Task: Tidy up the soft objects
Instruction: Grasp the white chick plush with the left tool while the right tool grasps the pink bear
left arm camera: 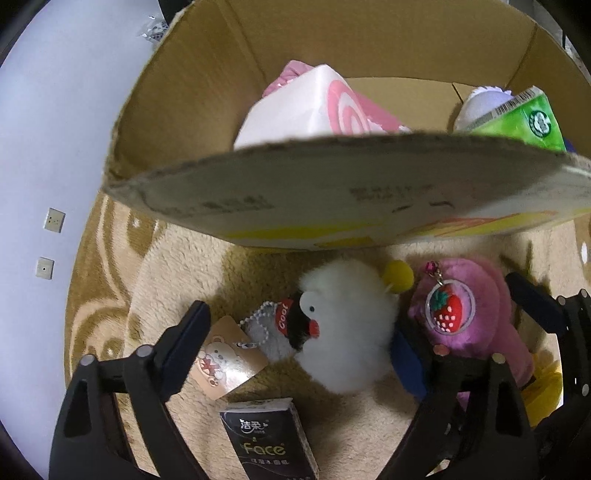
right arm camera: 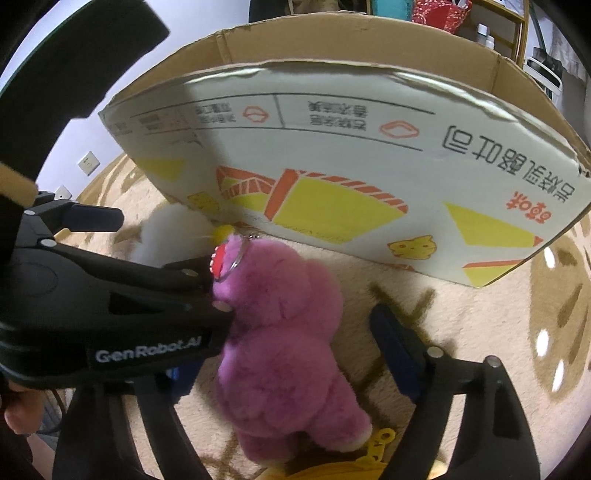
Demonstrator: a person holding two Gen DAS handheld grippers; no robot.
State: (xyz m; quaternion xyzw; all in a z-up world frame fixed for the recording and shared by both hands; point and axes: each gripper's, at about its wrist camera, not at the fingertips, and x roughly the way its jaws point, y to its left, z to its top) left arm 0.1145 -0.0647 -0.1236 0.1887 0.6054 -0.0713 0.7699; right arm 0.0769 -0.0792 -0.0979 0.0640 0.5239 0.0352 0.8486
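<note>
Box [left arm camera: 332,48] interior only from left wrist

This looks like a room in a home: a plush beige patterned carpet [left arm camera: 177,266] covers the floor, wall sockets [right arm camera: 88,162] sit low on a pale wall, and a wooden shelf [right arm camera: 517,26] with bottles stands behind the cardboard box [right arm camera: 332,155].

white plush [left arm camera: 347,325] | purple plush [right arm camera: 280,332] | beige swirl-patterned rug [left arm camera: 110,295] | black tissue pack [left arm camera: 269,443]
</note>
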